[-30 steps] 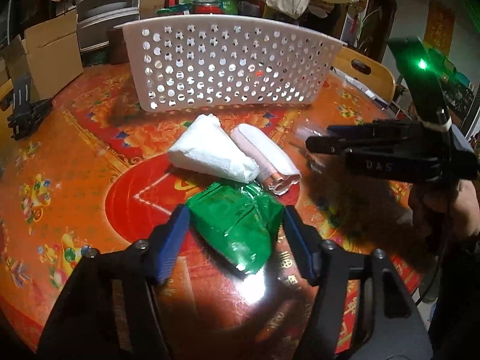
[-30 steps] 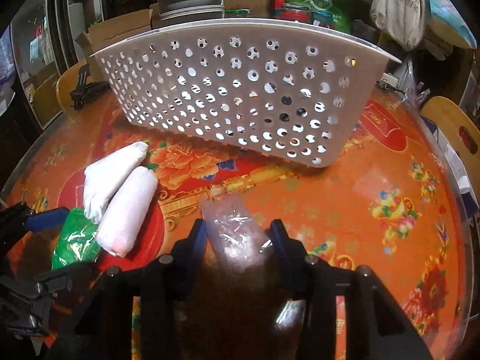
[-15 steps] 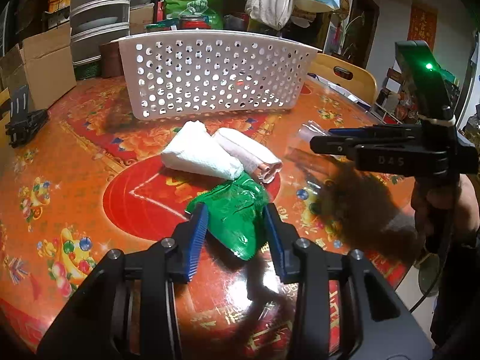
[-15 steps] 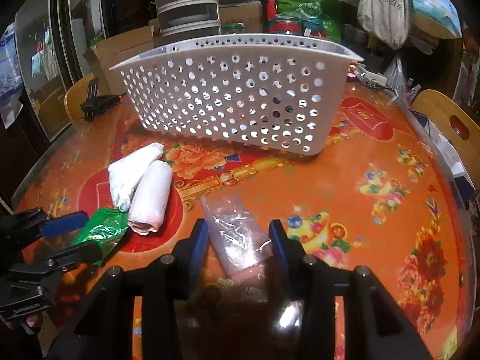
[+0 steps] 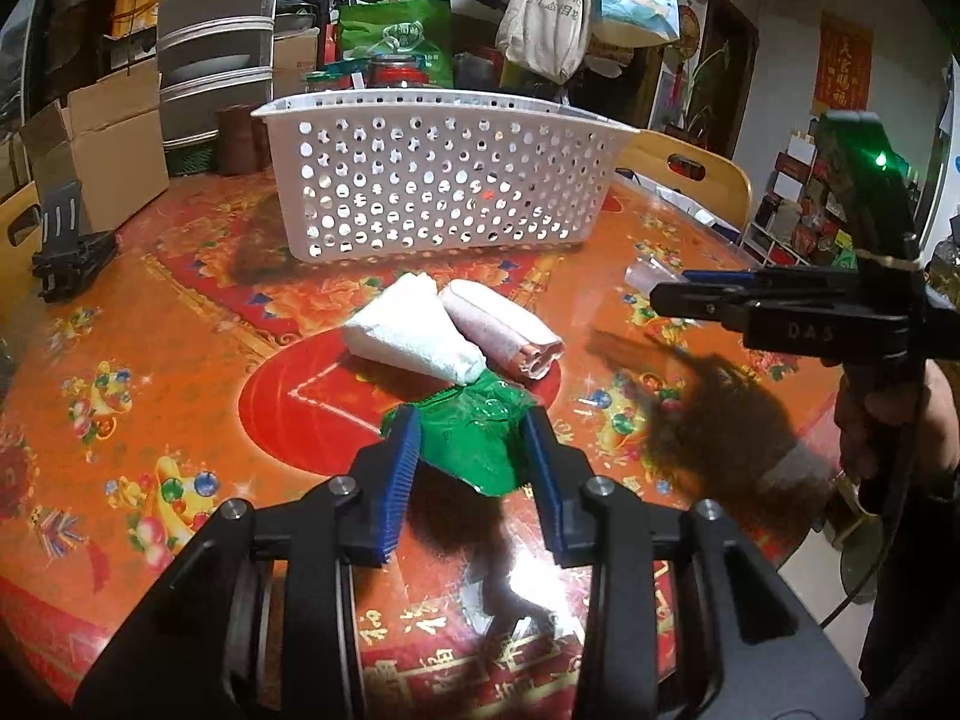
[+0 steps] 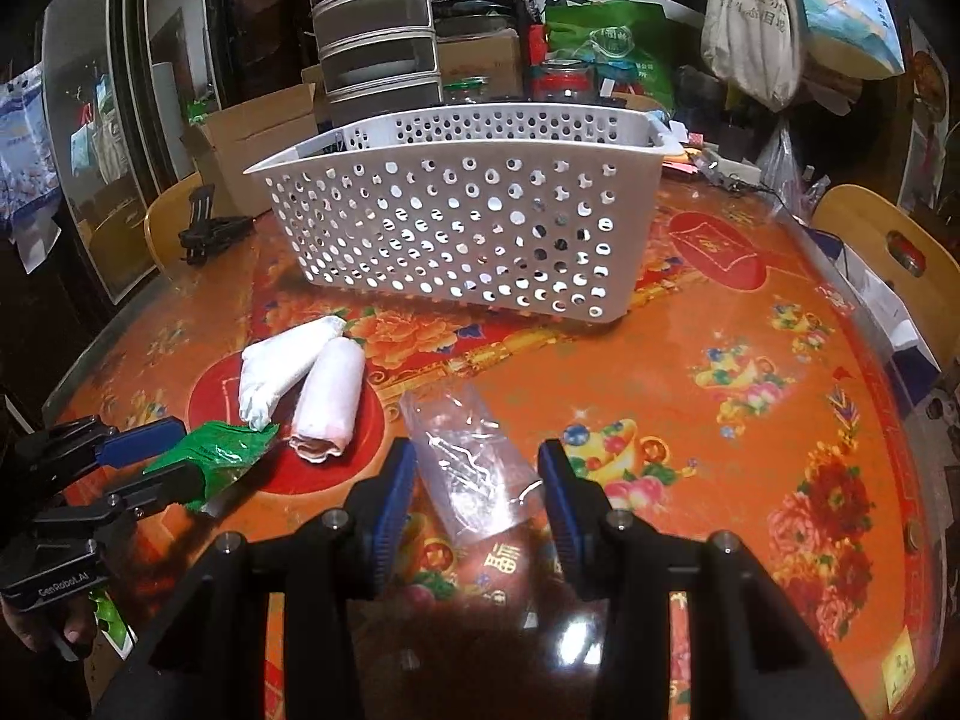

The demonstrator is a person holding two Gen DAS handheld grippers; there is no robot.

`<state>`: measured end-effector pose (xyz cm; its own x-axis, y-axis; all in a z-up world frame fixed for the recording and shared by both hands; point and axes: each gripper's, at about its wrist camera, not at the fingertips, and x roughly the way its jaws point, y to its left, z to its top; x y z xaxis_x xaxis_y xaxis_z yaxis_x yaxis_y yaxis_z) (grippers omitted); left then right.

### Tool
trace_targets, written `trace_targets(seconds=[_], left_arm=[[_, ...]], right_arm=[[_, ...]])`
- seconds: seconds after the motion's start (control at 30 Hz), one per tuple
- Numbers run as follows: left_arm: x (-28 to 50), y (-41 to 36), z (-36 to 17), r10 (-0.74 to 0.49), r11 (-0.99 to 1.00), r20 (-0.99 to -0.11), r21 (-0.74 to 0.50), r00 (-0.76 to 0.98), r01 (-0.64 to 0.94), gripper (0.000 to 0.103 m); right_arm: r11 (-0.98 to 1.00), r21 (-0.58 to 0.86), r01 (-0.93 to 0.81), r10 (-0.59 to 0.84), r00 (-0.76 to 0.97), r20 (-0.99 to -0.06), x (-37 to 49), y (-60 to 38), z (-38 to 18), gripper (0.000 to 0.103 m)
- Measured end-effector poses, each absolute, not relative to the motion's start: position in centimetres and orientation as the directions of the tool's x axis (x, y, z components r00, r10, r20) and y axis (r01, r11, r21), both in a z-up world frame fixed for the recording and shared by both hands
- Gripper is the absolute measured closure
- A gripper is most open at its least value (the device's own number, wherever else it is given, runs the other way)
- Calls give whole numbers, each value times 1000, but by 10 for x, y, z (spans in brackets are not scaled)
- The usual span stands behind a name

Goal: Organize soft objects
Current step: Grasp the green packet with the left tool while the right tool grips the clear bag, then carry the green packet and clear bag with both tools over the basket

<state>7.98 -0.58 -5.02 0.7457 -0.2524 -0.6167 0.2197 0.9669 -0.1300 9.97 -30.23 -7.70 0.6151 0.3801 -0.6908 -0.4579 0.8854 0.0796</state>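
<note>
A green plastic packet [image 5: 477, 441] sits between the fingers of my left gripper [image 5: 474, 450], which is shut on it and holds it just above the table. It shows in the right wrist view [image 6: 210, 456] too. My right gripper [image 6: 477, 480] is shut on a clear plastic bag [image 6: 471, 468], lifted off the table. A white rolled cloth [image 5: 414, 333] and a pink rolled cloth [image 5: 504, 330] lie side by side behind the green packet. A white perforated basket [image 5: 444, 180] stands at the far side.
The round table [image 6: 750, 432] has an orange-red flowered cover. A black clamp [image 5: 66, 252] lies at the far left edge. Wooden chairs [image 6: 888, 246] stand around it. Boxes, drawers and bags crowd the space behind the basket.
Both grippers closed on their items and rose away from the table: the left on the green packet, the right on the clear bag. The rolled cloths and basket stayed put.
</note>
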Motion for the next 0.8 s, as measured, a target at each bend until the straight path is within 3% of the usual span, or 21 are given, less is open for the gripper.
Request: trace_targets(seconds=[0.33,0.8], left_arm=[[67,4,-19,-266,964,-555,-143,788,224,70],[107,4,20,-309,951,-505,-189,806,246,71]], right_arm=[[883,84,-461,389,621,-680,95,-302,-72,61],[881,106,-461,410,633,-657,94,-306,-59,61]])
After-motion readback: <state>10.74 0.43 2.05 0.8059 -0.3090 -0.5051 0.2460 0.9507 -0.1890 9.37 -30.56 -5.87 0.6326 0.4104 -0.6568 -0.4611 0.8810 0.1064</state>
